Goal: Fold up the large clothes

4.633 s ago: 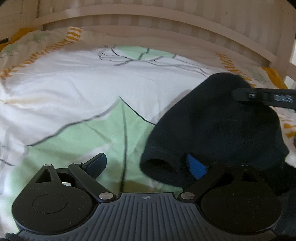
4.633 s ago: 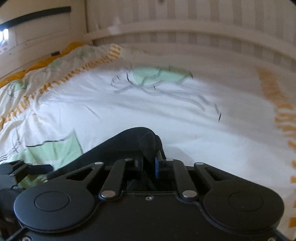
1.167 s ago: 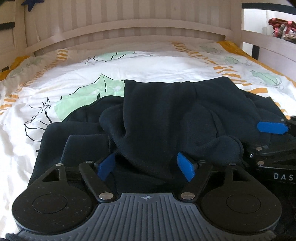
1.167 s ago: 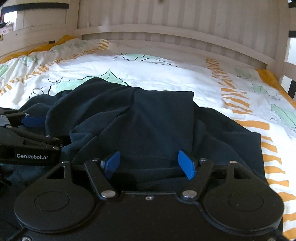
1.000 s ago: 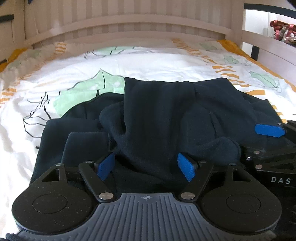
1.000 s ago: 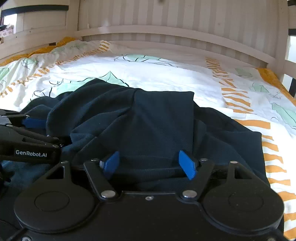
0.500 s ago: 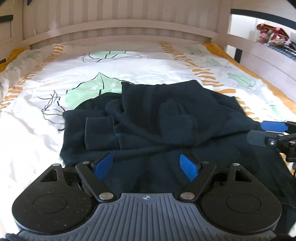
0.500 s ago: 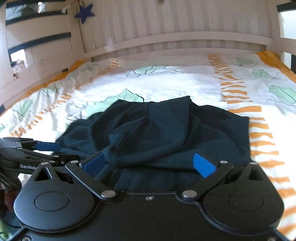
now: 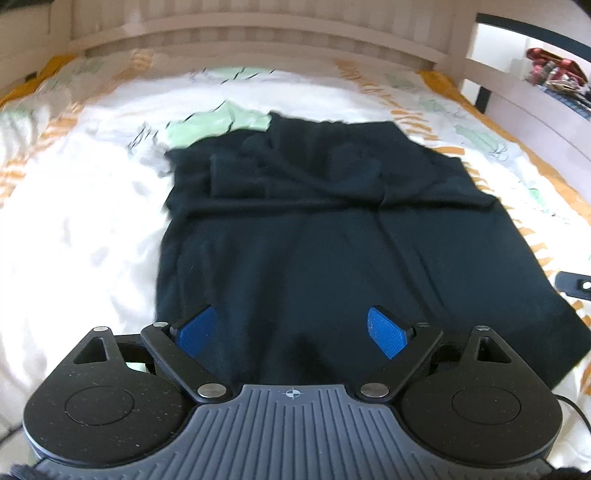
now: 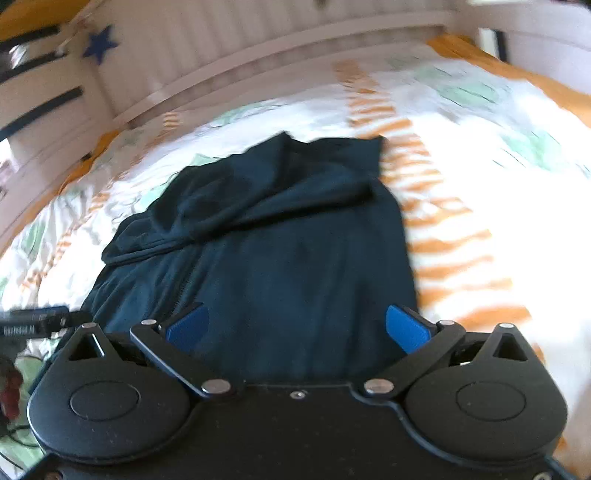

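One dark garment [image 9: 295, 236] lies on the bed [image 9: 74, 221]; left tool [image 9: 291, 330] opening, right tool [image 10: 297, 326] spread wide, both empty.

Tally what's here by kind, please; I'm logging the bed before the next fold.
Dark garment: 1
Patterned bedcover: 1
Grippers: 2, left gripper opening, right gripper open, neither holding cloth
Blue star decoration: 1
Total: 5

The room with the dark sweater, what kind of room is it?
Probably a child's bedroom. The dark sweater lies on a bed with a leaf-print duvet and a slatted wooden headboard, and a blue star hangs nearby.
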`<state>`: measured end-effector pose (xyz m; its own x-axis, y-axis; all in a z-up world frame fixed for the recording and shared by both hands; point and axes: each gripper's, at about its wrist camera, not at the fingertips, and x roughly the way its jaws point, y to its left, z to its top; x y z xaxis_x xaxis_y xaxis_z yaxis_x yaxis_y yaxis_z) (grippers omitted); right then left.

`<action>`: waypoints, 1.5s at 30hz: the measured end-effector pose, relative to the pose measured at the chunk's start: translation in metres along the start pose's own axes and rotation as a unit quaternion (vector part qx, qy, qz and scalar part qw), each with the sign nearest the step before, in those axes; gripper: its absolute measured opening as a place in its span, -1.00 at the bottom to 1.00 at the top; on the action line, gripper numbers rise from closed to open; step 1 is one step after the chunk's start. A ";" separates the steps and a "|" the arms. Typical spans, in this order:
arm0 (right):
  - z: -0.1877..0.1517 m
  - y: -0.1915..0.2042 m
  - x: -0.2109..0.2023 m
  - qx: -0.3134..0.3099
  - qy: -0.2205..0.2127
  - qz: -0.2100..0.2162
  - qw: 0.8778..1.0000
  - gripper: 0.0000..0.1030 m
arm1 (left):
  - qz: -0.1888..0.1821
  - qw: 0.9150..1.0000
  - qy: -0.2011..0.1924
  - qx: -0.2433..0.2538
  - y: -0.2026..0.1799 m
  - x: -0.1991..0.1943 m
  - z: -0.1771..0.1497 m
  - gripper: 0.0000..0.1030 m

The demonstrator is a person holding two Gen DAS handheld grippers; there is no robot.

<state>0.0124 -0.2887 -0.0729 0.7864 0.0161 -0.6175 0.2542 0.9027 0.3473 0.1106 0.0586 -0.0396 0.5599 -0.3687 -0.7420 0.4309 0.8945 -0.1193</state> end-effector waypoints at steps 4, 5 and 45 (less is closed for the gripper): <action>-0.007 -0.018 -0.017 0.047 0.005 -0.017 0.999 0.99 | 0.011 1.000 0.014 -0.017 0.010 -0.008 -0.013 0.73; -0.009 -0.023 -0.020 0.060 0.006 -0.018 0.998 0.99 | 0.013 1.000 0.017 -0.020 0.012 -0.010 -0.017 0.73; -0.044 -0.028 -0.004 0.085 0.077 -0.004 0.993 1.00 | 0.034 0.988 0.104 -0.108 0.031 -0.001 -0.052 1.00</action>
<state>-0.0228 -0.2948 -0.1110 0.6925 0.0866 -0.7162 0.3615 0.8175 0.4484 0.0870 0.1001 -0.0768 0.4146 -0.2658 -0.8703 0.2242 0.9567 -0.1855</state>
